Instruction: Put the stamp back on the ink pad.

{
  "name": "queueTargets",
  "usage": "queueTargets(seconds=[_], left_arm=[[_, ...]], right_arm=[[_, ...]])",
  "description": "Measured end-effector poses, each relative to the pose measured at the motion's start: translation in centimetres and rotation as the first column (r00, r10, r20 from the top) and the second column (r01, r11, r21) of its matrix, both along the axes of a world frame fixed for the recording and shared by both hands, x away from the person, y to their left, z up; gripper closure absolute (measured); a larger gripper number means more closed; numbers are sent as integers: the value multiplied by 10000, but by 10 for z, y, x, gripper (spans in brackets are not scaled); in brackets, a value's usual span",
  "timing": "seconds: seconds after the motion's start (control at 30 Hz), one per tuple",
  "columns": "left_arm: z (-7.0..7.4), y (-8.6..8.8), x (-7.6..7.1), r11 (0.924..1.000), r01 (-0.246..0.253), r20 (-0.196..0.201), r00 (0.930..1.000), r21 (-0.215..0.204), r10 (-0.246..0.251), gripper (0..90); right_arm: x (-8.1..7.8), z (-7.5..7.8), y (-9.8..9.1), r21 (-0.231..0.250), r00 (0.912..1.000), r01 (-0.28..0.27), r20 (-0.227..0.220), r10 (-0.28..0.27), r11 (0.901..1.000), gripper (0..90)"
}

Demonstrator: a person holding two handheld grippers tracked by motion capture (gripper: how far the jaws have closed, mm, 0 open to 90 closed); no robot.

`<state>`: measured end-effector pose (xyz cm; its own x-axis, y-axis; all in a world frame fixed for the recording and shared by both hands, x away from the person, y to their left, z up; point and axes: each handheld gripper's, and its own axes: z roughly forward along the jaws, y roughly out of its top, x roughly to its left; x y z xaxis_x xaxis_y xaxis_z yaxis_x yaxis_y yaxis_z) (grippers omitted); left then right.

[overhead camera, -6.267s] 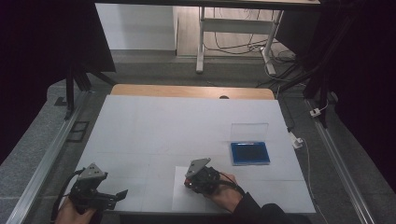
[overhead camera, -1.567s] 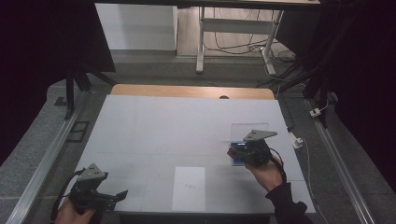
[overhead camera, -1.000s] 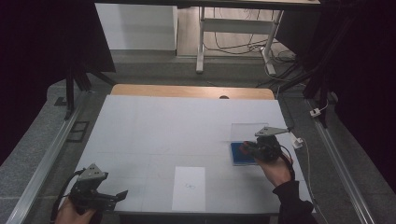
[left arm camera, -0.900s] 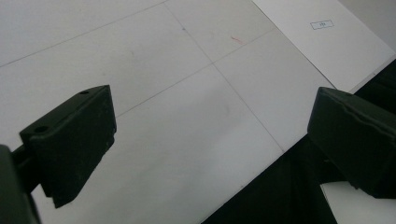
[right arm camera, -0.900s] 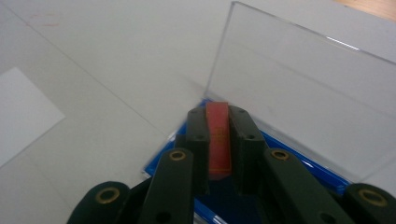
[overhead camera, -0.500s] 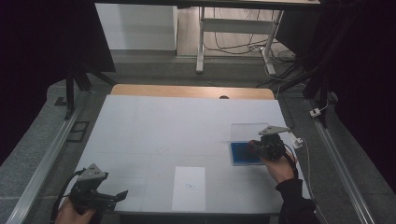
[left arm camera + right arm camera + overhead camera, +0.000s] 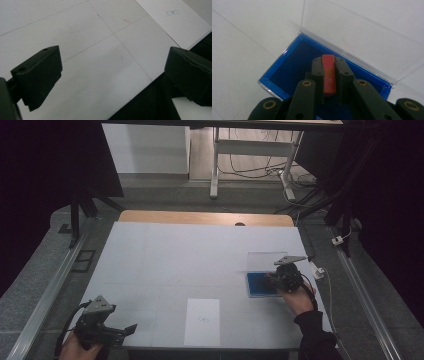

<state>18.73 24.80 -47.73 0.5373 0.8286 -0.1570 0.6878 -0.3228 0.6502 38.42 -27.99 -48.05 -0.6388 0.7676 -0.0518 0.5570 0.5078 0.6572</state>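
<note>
Red stamp (image 7: 329, 73) – upright – over blue box (image 7: 287, 72) (lid open).

A red block (image 7: 329, 73) is being seen between black jaws. A blue box (image 7: 294, 65) with a clear lid (image 7: 362, 37) is being recorded on the white table (image 7: 175, 255); a white sheet (image 7: 202, 321) is being noted.

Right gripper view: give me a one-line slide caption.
Right gripper clamps a red stamp over the open blue ink pad case, clear lid raised.

Three cameras on one white bench (image 7: 165, 255)

High view looks forward and down from afar; the right gripper view hovers close over the blue box (image 7: 294, 67), the left skims the paper sheet (image 7: 175, 20).
</note>
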Motion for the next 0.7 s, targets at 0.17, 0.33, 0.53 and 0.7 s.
queueTargets(seconds=[0.17, 0.33, 0.53, 0.7], left_arm=[[0, 0, 0, 10000, 15, -24, 10000, -1, -15, 20], [0, 0, 0, 10000, 10, -26, 10000, -10, -10, 20], [0, 0, 0, 10000, 19, -26, 10000, -26, -19, 19], [0, 1, 0, 10000, 11, -34, 10000, -37, -11, 19]], right_arm=[[0, 0, 0, 39, 10000, 29, 4, -29, 10000, 791], [0, -1, 0, 102, 10000, 95, 21, -95, 9999, 738], [-3, 6, 0, 412, 9995, 165, 273, -177, 9990, 693], [-7, 10, 2, 615, 9992, 151, 370, -174, 9980, 620]])
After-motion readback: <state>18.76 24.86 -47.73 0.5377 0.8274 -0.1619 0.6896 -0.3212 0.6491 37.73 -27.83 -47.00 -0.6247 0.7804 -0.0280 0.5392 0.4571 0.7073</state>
